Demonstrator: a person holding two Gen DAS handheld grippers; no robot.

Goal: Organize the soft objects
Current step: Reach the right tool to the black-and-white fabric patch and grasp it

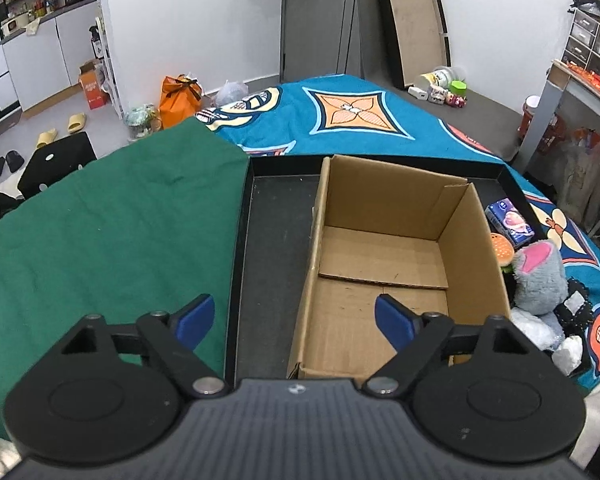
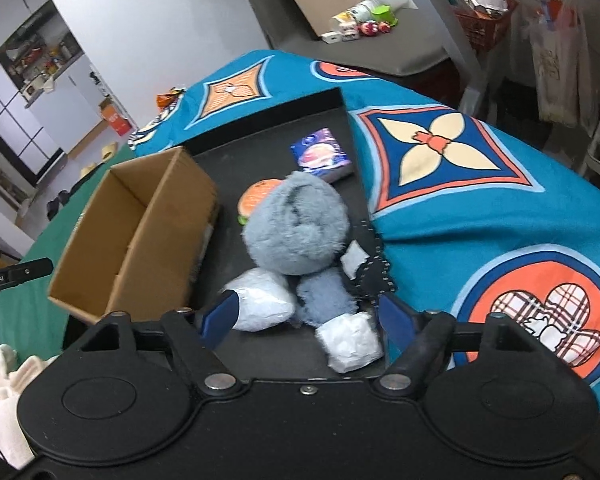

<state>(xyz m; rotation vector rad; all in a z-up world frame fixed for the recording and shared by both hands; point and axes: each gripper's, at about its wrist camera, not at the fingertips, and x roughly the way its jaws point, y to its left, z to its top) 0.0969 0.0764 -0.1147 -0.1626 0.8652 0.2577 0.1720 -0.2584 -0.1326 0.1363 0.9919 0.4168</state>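
2 open grippers over 1 black tray; soft items lie loose beside an empty carton.

Left wrist view: left gripper jaws apart, holding nothing, above the cardboard box, whose bare floor shows only here; green cloth lies left of the black tray. Right wrist view: right gripper parted, gripping nothing, above the grey plush toy, with 2 white wrapped bundles touching it, a burger plush behind, all right of the box.
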